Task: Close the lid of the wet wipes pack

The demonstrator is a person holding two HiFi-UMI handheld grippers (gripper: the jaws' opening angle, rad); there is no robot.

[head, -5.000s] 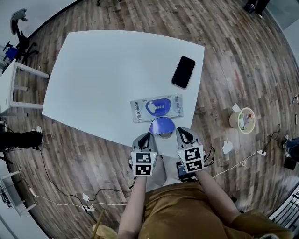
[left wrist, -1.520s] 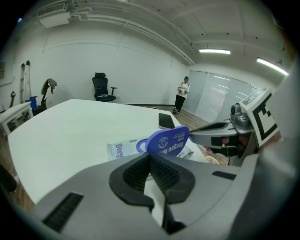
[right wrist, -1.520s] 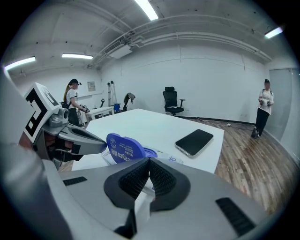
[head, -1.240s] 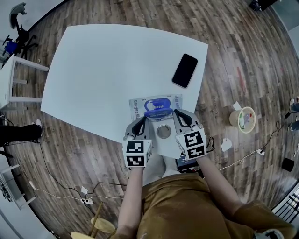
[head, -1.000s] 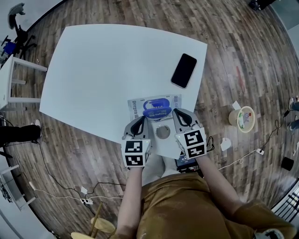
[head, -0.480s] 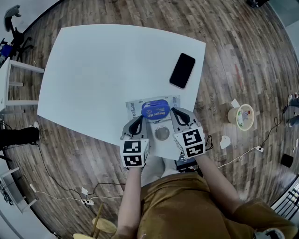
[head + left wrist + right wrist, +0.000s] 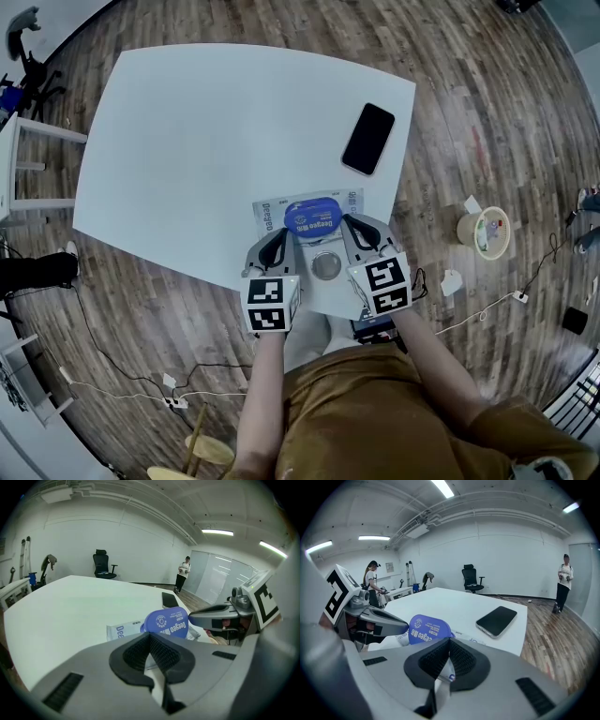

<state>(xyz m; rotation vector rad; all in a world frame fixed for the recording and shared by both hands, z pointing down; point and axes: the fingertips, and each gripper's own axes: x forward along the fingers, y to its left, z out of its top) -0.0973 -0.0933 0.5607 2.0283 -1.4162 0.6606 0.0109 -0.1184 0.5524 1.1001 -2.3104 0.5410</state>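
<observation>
Well, from the head view, the wet wipes pack lies near the bench edge, flanked by my left tool and right tool. Left gripper view: jaws together, empty, the lid half-raised ahead. Right gripper view: likewise pinched together on nothing. Next, I'd press the lid flat.

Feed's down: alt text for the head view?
A wet wipes pack lies at the near edge of a white table, its blue lid over its middle, with the left gripper and right gripper at its near side. A black phone lies beyond.
</observation>
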